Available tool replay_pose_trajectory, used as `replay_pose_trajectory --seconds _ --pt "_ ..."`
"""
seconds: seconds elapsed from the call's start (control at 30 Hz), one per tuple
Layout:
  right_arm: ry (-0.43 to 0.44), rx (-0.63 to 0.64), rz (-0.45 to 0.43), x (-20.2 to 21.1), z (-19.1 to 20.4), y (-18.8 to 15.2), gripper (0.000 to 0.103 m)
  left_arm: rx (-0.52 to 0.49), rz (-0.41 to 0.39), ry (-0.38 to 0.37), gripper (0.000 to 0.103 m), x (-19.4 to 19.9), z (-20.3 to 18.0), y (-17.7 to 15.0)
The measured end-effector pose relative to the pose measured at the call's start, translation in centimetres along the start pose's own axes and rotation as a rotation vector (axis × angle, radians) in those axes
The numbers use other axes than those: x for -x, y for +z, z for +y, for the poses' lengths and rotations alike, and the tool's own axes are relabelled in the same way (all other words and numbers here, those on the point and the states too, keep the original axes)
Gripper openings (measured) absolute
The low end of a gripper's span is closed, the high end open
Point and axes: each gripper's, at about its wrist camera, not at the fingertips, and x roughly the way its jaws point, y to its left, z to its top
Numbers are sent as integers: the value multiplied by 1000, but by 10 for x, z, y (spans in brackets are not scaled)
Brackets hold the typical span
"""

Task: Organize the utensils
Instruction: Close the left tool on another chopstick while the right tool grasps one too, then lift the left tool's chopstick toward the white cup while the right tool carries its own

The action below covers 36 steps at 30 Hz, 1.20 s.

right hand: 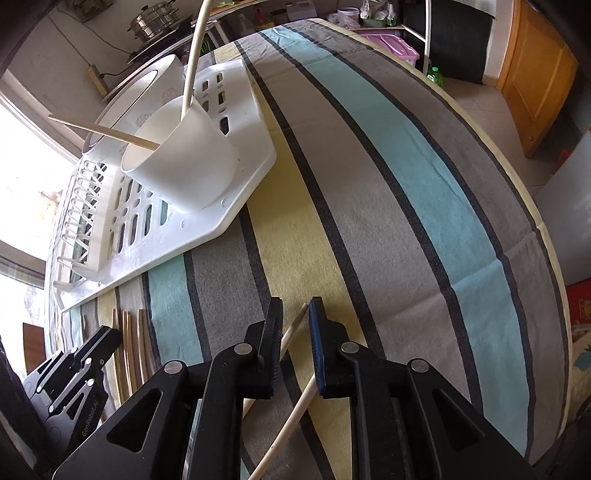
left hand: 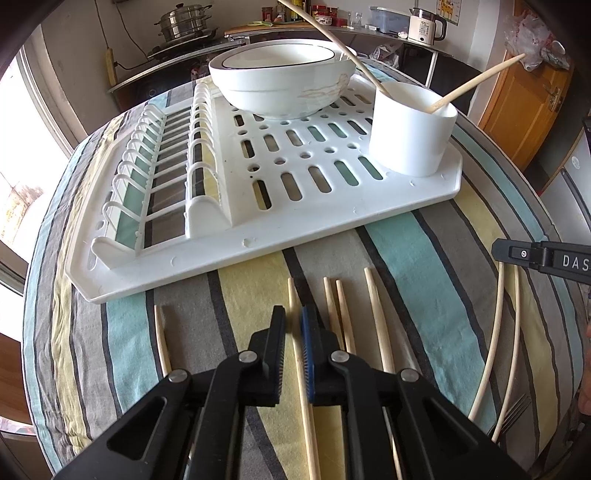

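A white utensil cup [left hand: 412, 129] stands on the right corner of a white drying rack [left hand: 280, 218] and holds two chopsticks [left hand: 476, 83]; the cup also shows in the right wrist view [right hand: 188, 166]. Several wooden chopsticks [left hand: 376, 321] lie on the striped tablecloth in front of the rack. My left gripper [left hand: 292, 325] is low over them, its jaws narrowly around one chopstick [left hand: 301, 369]. My right gripper [right hand: 295, 314] is slightly open with one chopstick [right hand: 291, 332] lying between its jaws; a second [right hand: 288, 424] lies beneath.
A white bowl [left hand: 284, 81] sits at the back of the rack, with plate slots [left hand: 155, 173] on its left. A fork [left hand: 511, 413] lies at the right by two more chopsticks [left hand: 496, 332]. Kitchen counters, a kettle [left hand: 424, 26] and a wooden door [right hand: 535, 74] surround the table.
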Motion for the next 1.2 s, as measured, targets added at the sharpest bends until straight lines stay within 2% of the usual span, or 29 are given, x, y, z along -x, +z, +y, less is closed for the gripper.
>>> replay_pose_trajectory --seconds 0.13,0.27,0.5,0.7,0.93,1.2 --pt "-57 45 -23 -1 13 -1 10 -2 -2 -3 7 0 1 0" --pt "-76 80 -34 -2 19 -2 7 -1 -2 -4 6 0 0 0" --pt "-4 91 -68 13 17 -4 7 10 -3 -32 6 1 0 3" --pt "63 121 -138 42 20 -9 6 32 -40 -56 6 18 6 4" --pt "147 160 -245 84 26 -13 5 63 -120 -81 6 55 18 3" --pt "198 213 -393 124 35 -18 4 98 -233 -104 6 99 34 4"
